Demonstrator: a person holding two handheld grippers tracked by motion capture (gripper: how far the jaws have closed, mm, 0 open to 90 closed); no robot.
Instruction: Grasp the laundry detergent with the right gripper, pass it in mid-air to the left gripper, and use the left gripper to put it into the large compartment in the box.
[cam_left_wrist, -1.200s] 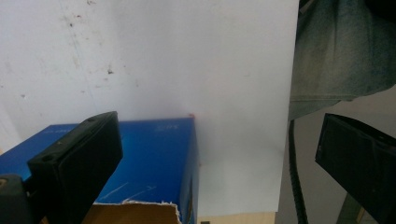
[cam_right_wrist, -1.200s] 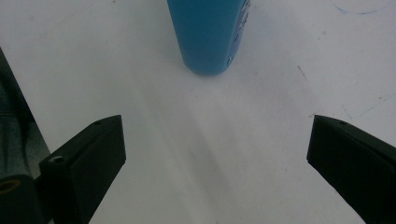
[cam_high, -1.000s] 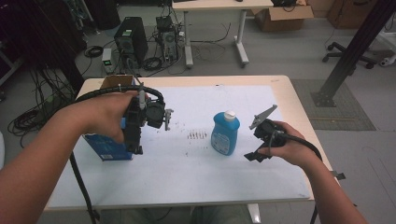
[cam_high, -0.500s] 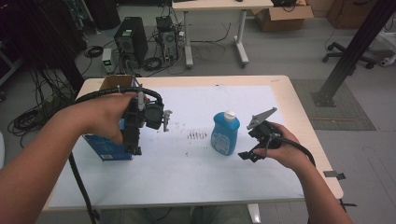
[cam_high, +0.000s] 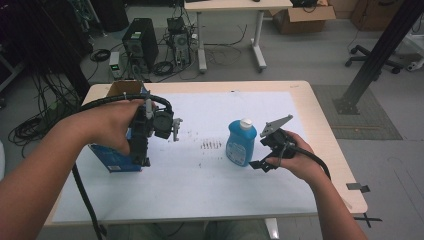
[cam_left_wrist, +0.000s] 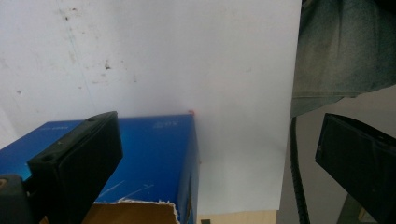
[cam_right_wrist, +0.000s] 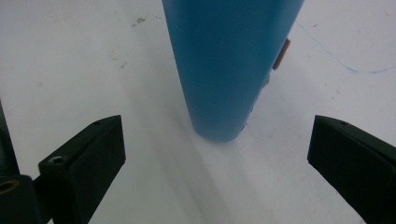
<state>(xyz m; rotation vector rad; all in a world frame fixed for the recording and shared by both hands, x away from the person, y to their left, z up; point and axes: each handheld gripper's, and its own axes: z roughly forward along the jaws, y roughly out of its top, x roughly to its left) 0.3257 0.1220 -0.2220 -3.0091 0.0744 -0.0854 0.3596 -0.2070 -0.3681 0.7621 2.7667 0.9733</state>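
The blue bottle (cam_high: 241, 142) stands upright near the middle of the tabletop (cam_high: 310, 115), on the white sheet (cam_high: 200, 180) and just left of the right gripper (cam_high: 268, 150). In the right gripper view the bottle's lower body (cam_right_wrist: 229, 70) rises between the two black jaws, which stand wide apart with clear sheet on either side, touching nothing. The step in hand looks like a side grasp of the bottle. To do it well, push the right gripper straight forward until the body sits deep between the jaws, keep them level (a tilted squeeze could tip a tall bottle), and close low on the body. The left gripper (cam_high: 144, 152), jaws also wide, hangs over the open blue box (cam_high: 112, 159) at the left; it is best kept there, well apart from the bottle.
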